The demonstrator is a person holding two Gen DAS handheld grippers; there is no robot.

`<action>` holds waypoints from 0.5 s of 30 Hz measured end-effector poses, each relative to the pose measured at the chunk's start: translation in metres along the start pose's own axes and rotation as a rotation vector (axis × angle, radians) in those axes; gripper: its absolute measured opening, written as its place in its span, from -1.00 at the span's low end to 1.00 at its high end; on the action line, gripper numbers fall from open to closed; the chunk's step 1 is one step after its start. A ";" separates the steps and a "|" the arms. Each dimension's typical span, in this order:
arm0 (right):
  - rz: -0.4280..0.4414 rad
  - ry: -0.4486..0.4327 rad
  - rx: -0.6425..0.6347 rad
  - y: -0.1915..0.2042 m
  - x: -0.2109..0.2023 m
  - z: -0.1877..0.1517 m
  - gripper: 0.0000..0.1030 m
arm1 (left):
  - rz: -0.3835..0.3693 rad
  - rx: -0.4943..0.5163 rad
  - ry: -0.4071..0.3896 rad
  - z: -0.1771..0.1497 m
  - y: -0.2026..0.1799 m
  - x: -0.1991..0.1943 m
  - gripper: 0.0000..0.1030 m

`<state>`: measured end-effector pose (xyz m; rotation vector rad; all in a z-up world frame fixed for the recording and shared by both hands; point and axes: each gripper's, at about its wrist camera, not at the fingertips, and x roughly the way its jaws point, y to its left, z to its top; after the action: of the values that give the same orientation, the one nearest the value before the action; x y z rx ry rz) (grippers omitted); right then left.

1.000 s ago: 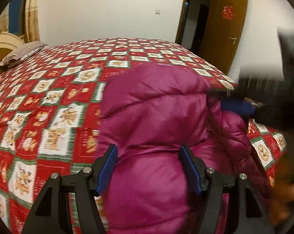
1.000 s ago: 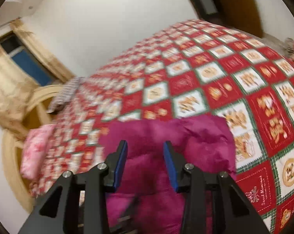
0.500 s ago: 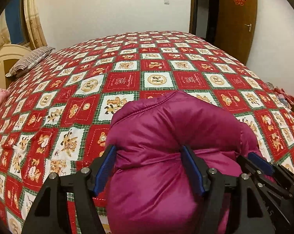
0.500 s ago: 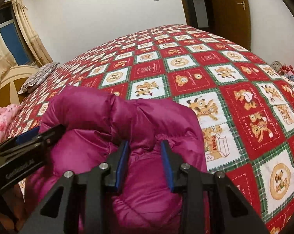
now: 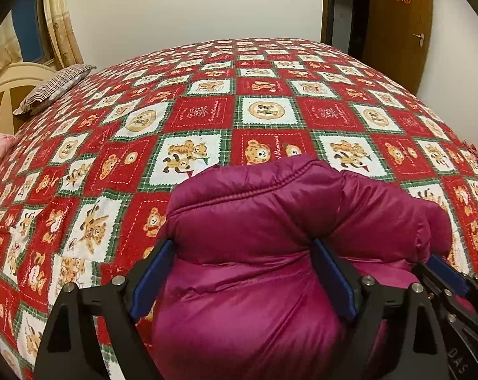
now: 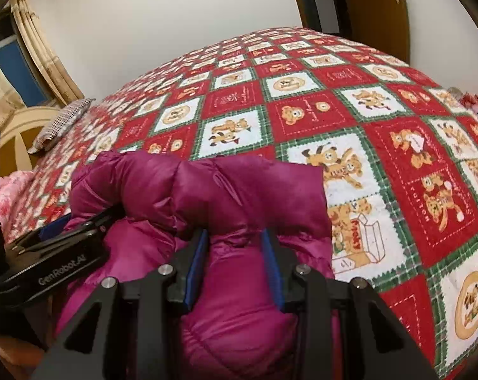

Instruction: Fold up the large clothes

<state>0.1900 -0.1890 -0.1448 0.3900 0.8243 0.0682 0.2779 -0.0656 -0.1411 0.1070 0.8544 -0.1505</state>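
Two grippers carry our magenta puffer jacket [image 5: 270,221] above the near edge of the bed's teddy-bear quilt [image 5: 207,110]. Our left gripper [image 5: 242,272] pinches a wide puffy fold; our right gripper [image 6: 235,262] clamps a narrower bunch beside it. We judge the slick, springy fabric could slip out if either hold loosens, spoiling the fold. Compared with a second ago, the jacket sits lower and both views have steadied.

The magenta puffer jacket [image 5: 270,221] is smooth, faintly glossy quilted cloth, lying on a matt, fuzzy bedspread [image 5: 207,110] of printed cloth.
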 end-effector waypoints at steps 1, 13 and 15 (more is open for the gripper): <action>0.005 0.000 0.006 -0.002 0.000 0.000 -0.27 | -0.008 -0.009 0.002 0.000 0.001 0.003 0.78; -0.071 0.061 -0.015 0.003 0.000 0.030 -0.20 | -0.033 -0.051 0.025 -0.001 0.007 0.012 0.85; -0.042 0.102 0.023 -0.005 0.016 0.032 -0.17 | -0.034 -0.055 0.027 -0.001 0.007 0.012 0.85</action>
<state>0.2238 -0.2009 -0.1380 0.3936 0.9341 0.0401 0.2859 -0.0596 -0.1505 0.0435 0.8867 -0.1575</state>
